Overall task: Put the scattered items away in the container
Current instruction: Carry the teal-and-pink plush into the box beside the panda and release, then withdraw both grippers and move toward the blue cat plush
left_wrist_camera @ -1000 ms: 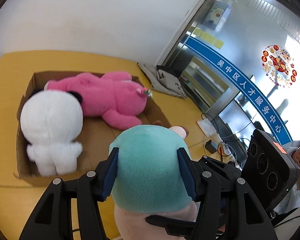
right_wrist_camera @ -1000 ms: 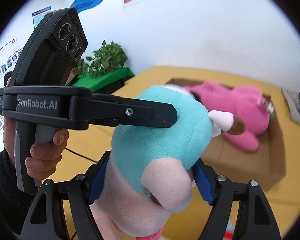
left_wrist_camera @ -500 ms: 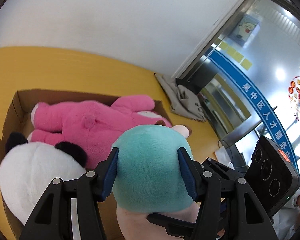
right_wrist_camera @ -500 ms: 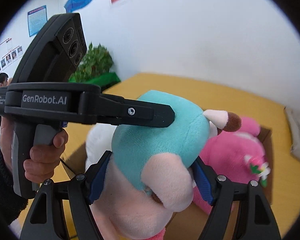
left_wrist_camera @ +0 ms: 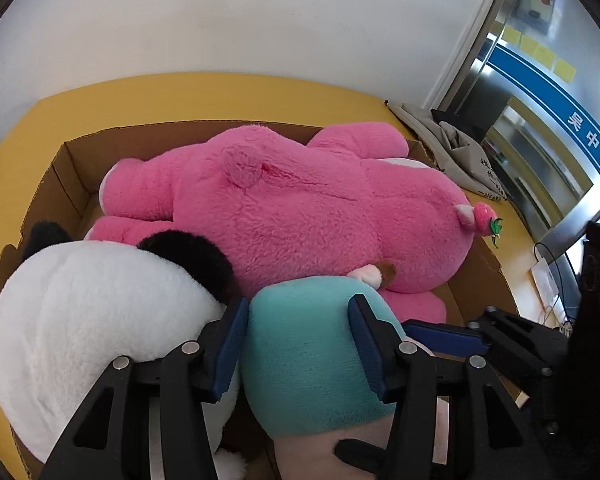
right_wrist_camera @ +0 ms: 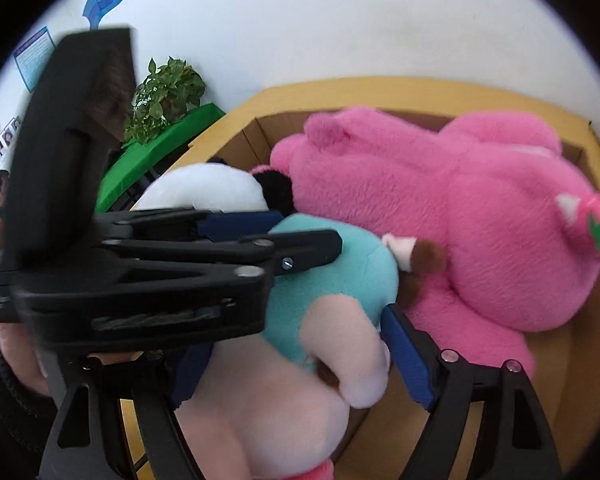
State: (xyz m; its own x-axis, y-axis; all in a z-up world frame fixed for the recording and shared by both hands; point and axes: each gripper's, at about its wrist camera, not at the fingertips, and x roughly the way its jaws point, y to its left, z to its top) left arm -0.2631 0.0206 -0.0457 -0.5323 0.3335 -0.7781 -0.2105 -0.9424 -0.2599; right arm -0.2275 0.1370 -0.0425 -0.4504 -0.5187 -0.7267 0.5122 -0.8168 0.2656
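Both grippers hold one teal-and-pink plush toy [left_wrist_camera: 312, 344] low inside the cardboard box [left_wrist_camera: 72, 160]. My left gripper [left_wrist_camera: 298, 320] is shut on its teal head. My right gripper [right_wrist_camera: 296, 344] is shut on the same toy [right_wrist_camera: 328, 280] around its snout and body. A big pink plush [left_wrist_camera: 320, 208] lies across the back of the box, also in the right wrist view [right_wrist_camera: 460, 216]. A white panda plush [left_wrist_camera: 92, 320] fills the box's left side and touches the left gripper's left finger; it also shows in the right wrist view [right_wrist_camera: 208, 188].
The box sits on a yellow table [left_wrist_camera: 220, 92]. A grey cloth bag [left_wrist_camera: 452, 148] lies at the table's far right by a glass door. A potted plant [right_wrist_camera: 164, 96] on a green stand stands to the left beyond the table.
Both grippers have carried the teal plush forward and down, from above the table into the box between the panda and the pink plush. The grips have not changed.
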